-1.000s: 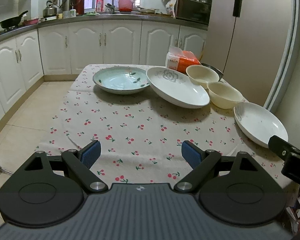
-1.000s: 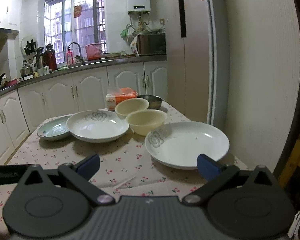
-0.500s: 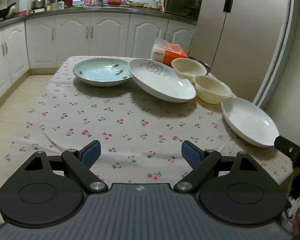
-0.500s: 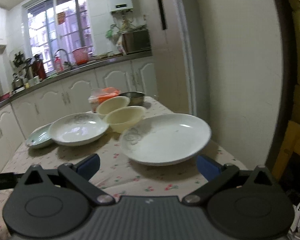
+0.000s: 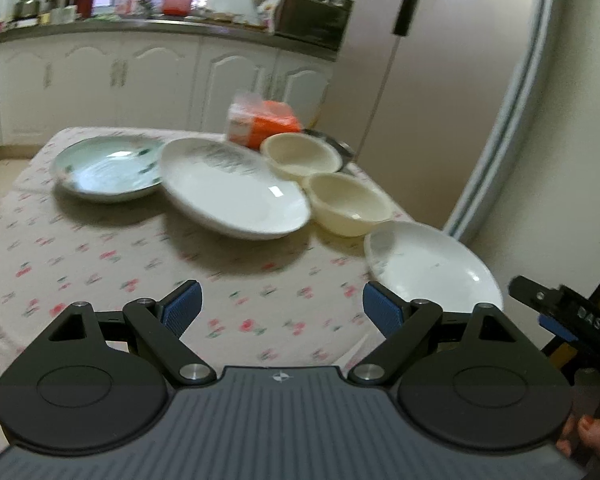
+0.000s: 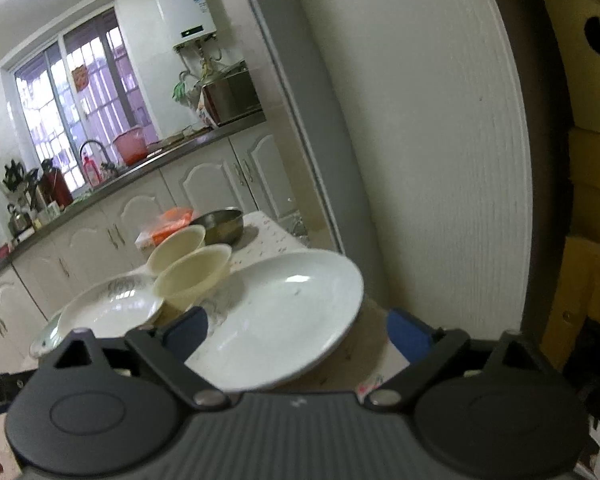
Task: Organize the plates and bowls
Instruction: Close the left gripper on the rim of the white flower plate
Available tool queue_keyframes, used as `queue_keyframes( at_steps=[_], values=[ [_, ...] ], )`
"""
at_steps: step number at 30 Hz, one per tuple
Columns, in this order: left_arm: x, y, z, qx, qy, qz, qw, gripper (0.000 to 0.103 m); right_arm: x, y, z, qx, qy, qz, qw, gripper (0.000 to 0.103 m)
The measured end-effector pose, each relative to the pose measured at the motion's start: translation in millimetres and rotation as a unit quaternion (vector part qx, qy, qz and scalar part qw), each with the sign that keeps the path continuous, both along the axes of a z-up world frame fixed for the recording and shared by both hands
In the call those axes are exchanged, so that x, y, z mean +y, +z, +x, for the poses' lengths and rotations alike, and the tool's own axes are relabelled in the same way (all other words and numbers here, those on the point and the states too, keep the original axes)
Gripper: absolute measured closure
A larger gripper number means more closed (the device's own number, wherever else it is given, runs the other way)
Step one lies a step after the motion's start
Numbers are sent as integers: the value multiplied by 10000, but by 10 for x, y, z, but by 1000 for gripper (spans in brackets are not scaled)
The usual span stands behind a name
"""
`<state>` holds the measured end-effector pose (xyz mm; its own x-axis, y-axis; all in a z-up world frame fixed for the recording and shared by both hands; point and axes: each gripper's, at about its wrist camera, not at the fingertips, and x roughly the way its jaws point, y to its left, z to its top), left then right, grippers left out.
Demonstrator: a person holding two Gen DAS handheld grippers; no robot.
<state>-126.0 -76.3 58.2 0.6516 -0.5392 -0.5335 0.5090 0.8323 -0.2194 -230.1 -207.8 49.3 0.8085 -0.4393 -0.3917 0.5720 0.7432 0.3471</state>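
While both grippers hang over near table (image 5: 100, 248) edge, count runs: three plates, two cream bowls, one steel bowl, one tissue pack. Landmark: big white plate (image 5: 236, 188) mid-table. Green plate (image 5: 108, 168) just left of it; far cream bowl (image 5: 300, 156) and near cream bowl (image 5: 350, 208) right of it, side by side; steel bowl (image 6: 222, 224) and tissue pack (image 5: 260, 124) behind it; second white plate (image 6: 284, 316) nearer than it, at right table corner. Left gripper (image 5: 280, 308) jaws wide apart, nothing between. Right gripper (image 6: 296, 336) jaws spread, just been closing slightly, straddling second white plate's near rim, pads not touching.

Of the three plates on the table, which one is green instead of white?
The green plate at the far left end of the row. It is pale green with dark leaf marks; the middle plate and the near right plate are white.
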Motion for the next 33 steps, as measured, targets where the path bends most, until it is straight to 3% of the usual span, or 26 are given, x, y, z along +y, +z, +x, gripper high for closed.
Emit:
queue_keyframes(
  at_steps=[15, 23, 33],
  values=[
    [-687, -196, 165, 118, -700, 85, 9974, 1, -504, -126, 134, -249, 96, 559, 9981, 11],
    [-906, -351, 378, 507, -737, 184, 9958, 27, -633, -222, 182, -246, 116, 870, 9958, 15],
    [-1057, -407, 408, 594, -889, 101, 9942, 41, -728, -210, 187, -416, 320, 957, 9940, 16]
  ],
)
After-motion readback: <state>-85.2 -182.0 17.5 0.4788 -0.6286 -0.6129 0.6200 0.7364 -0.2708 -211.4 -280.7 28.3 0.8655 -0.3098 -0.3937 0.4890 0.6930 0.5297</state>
